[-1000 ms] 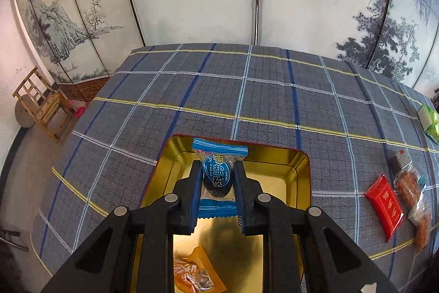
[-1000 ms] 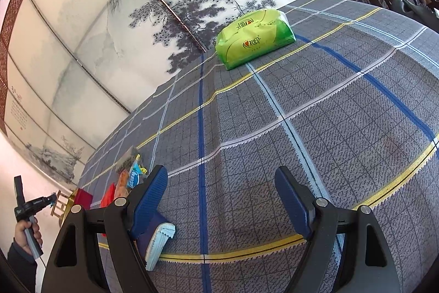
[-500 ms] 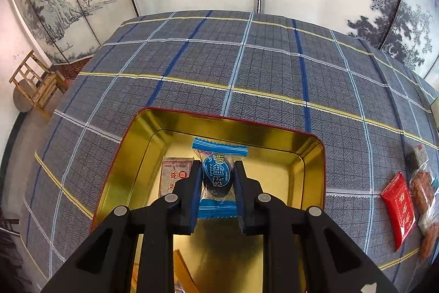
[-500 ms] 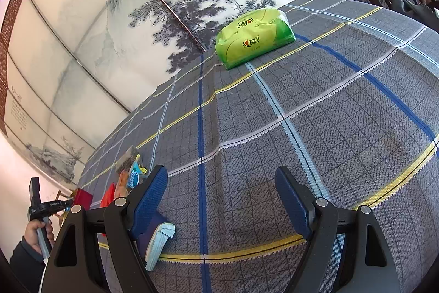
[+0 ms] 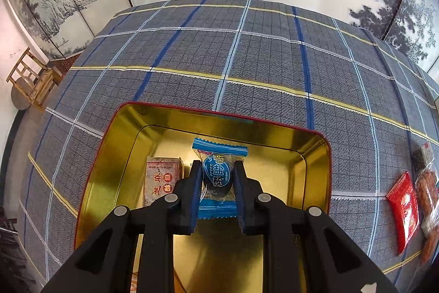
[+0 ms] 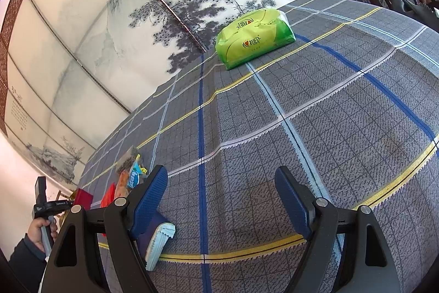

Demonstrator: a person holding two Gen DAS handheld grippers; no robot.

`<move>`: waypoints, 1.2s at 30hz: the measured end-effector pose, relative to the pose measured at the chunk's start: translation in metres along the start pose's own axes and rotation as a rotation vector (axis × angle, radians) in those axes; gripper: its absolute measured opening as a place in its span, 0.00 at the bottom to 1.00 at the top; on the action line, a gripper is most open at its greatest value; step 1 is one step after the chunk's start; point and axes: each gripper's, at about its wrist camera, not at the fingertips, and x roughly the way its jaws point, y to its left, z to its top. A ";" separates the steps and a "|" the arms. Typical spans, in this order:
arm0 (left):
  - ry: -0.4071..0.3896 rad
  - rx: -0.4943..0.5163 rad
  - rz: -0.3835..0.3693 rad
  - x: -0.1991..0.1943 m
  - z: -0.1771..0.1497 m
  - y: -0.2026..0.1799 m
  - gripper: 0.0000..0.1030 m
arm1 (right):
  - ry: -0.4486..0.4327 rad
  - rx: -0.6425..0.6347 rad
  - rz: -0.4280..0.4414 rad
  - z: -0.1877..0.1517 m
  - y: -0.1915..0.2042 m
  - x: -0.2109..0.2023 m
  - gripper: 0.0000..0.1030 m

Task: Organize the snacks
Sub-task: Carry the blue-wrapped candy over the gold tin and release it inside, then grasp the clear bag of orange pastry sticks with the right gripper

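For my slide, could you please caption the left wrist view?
Left gripper holds a blue-wrapped snack over a gold tin.

Green packet (image 6: 253, 36) beyond open right tool (image 6: 221, 199)

Brown snack packet (image 5: 162, 179) in tin: "芝麻". Green tissue pack (image 6: 253, 37): Chinese logo print, characters unclear.

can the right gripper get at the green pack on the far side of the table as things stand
Probably yes. The right gripper is open and empty, and only bare checked tablecloth lies between it and the green pack. The pack looks wider than the jaws stand, so gripping it may be harder than reaching it.
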 end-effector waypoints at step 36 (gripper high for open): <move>-0.452 0.086 -0.160 -0.188 -0.112 0.070 0.72 | 0.023 -0.043 -0.088 0.001 0.007 0.005 0.78</move>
